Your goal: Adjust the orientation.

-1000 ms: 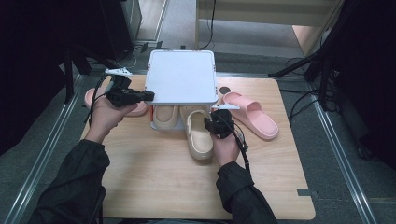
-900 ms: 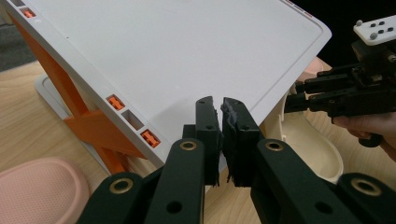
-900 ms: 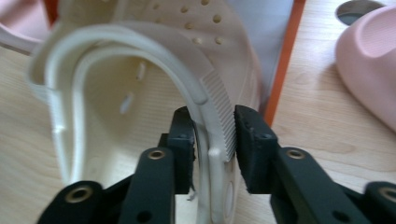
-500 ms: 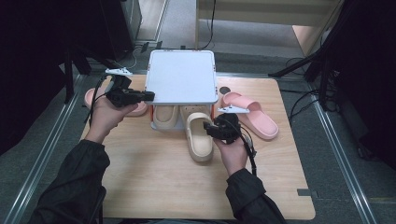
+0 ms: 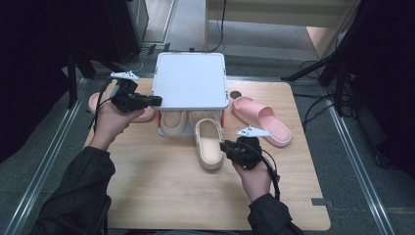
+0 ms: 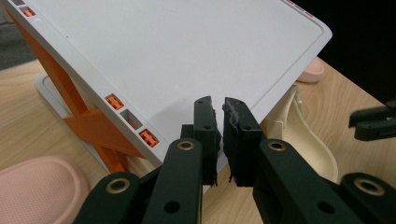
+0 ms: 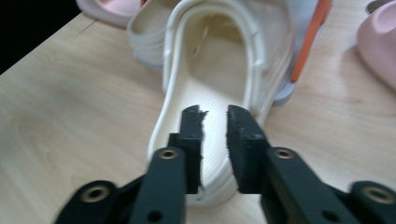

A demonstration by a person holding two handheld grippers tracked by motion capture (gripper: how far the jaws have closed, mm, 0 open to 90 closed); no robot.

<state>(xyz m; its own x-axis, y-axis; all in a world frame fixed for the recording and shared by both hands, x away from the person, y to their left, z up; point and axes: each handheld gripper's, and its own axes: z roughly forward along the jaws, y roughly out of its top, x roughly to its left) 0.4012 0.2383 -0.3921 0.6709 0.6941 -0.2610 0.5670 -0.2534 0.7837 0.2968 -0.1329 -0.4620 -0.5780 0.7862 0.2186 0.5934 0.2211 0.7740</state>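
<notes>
Cream slipper [image 5: 209, 145] — toe under the white rack [image 5: 191, 81], heel out. Right gripper [image 5: 226, 146], jaws just narrowed yet clear, at its heel; left gripper [image 5: 157, 101] clenched, steadying the rack's edge.

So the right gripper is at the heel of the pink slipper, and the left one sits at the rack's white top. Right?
Not quite: the right gripper is at the heel of the cream slipper, as the right gripper view shows. The left gripper is at the rack's white top.
</notes>
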